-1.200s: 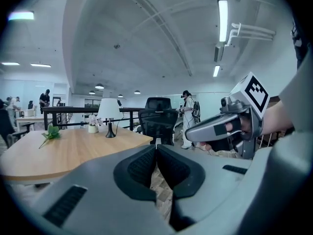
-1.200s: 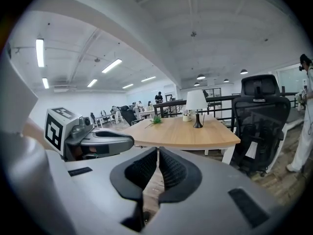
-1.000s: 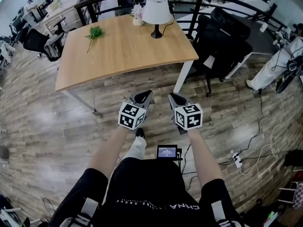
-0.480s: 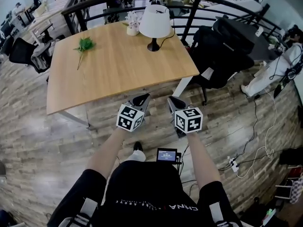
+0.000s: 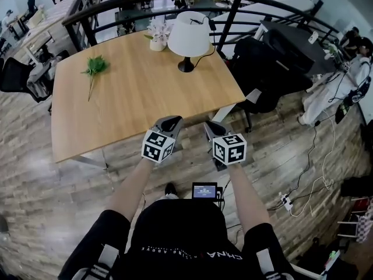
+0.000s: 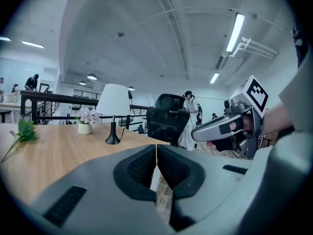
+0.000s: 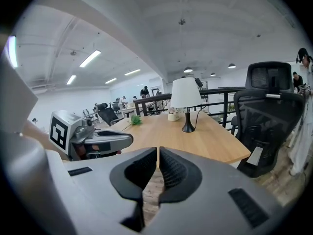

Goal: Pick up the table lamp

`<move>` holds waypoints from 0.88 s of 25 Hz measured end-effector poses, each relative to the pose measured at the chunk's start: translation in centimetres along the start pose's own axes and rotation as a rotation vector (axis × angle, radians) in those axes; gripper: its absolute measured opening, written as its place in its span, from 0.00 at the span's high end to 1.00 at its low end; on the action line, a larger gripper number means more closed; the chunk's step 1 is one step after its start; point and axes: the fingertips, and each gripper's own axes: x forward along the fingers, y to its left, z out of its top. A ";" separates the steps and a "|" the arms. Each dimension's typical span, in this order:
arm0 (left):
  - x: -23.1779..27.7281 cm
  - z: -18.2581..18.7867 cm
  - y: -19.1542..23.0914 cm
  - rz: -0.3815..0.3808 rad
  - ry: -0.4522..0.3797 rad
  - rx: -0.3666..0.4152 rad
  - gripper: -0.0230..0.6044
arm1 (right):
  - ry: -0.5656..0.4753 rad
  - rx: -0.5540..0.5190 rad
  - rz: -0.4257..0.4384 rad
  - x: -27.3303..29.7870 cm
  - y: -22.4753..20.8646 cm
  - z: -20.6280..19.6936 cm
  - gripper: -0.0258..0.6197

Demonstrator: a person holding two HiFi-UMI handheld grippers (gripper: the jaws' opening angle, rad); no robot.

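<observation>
**Short of the table, both grippers clenched and empty**

Nearest us, above the plank floor (image 5: 64,185), we hold the left gripper (image 5: 169,122) and right gripper (image 5: 211,127) side by side, each with jaws pressed together on nothing. Just beyond them begins the wooden table (image 5: 134,101). Near its far edge the table lamp (image 5: 188,37) stands upright, beside a flower pot (image 5: 157,41).

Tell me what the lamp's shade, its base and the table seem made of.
Shade: white, matte, evenly pale; likely fabric or paper.
Base: black, smooth, slim stem; metal or plastic, unclear.
Table: light brown, matte, faint grain lines; wood or wood-look laminate.
</observation>
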 end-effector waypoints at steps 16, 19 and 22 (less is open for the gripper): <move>8.6 0.8 7.2 0.042 0.055 0.012 0.93 | 0.012 0.022 0.086 10.2 -7.0 3.6 0.90; 11.2 2.3 9.3 0.072 0.052 0.012 0.93 | 0.009 -0.005 0.111 12.2 -9.0 5.9 0.90; 13.9 4.2 11.3 0.103 0.041 0.014 0.93 | 0.010 -0.030 0.134 14.4 -11.3 8.3 0.90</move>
